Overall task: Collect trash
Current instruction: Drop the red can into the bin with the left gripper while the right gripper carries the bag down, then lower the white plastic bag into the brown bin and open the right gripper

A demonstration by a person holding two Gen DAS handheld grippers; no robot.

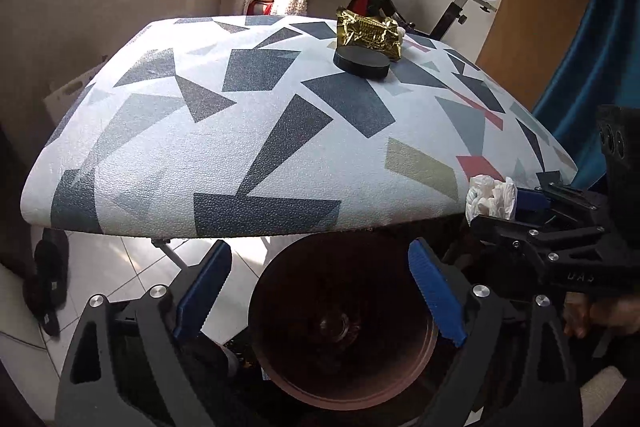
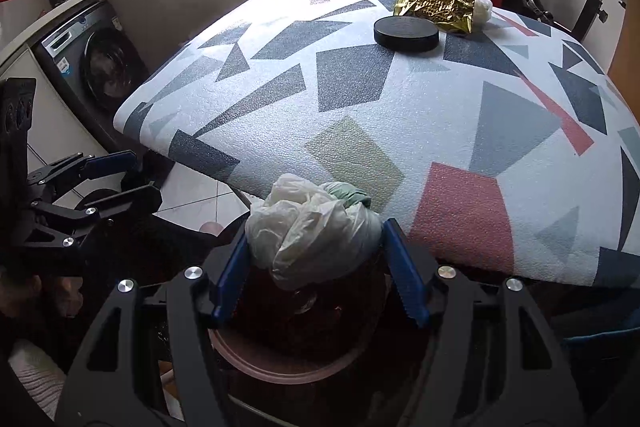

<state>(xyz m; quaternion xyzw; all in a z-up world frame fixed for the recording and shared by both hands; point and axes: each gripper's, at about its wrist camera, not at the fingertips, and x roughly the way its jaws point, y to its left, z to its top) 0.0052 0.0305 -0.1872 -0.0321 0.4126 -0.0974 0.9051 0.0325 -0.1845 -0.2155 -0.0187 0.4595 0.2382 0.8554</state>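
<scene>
Surface: table [image 1: 248,147] with a white cover printed in grey, navy and red shards.
On it: black round lid [image 1: 362,63].
Just behind the lid: crumpled gold wrapper [image 1: 370,31].

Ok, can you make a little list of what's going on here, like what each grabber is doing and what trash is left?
left gripper: open, empty, above the bin
right gripper: shut on a crumpled plastic bag, above the bin
bin: round, brown, below the table edge
table: patterned cloth
still on table: gold wrapper, black round lid
</scene>
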